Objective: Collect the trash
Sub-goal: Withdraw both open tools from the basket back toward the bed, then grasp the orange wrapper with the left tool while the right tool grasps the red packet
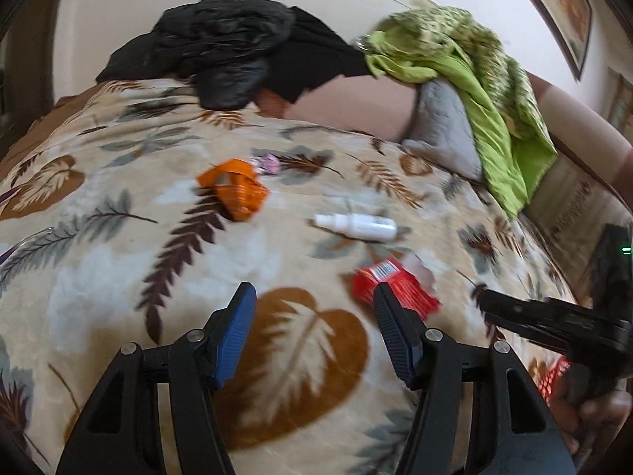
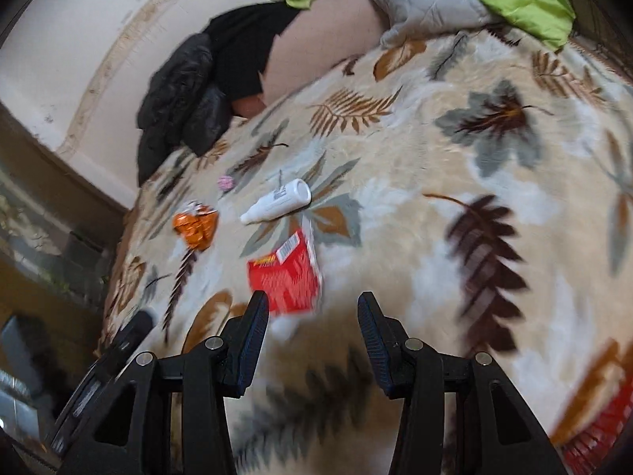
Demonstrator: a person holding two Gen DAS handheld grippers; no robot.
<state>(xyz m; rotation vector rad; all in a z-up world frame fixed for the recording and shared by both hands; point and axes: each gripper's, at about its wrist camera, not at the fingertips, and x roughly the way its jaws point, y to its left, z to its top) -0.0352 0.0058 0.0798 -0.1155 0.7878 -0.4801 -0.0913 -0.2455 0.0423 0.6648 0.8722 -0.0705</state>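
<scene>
Trash lies on a leaf-patterned blanket (image 1: 118, 261). A red wrapper (image 1: 399, 285) (image 2: 287, 275), a white bottle (image 1: 356, 226) (image 2: 279, 202), a crumpled orange wrapper (image 1: 235, 190) (image 2: 196, 225) and a small pink scrap (image 1: 270, 164) (image 2: 225, 183) are spread out. My left gripper (image 1: 312, 297) is open and empty above the blanket, its right finger just in front of the red wrapper. My right gripper (image 2: 312, 304) is open and empty, just short of the red wrapper; it also shows in the left wrist view (image 1: 554, 324).
A black plastic bag (image 1: 221, 47) (image 2: 178, 95) lies at the far end of the bed by the wall. A green cloth (image 1: 474, 95) drapes over a grey pillow (image 1: 443, 130). A red mesh item (image 2: 593, 435) is at the near right. The bed's edge drops off (image 2: 118, 237).
</scene>
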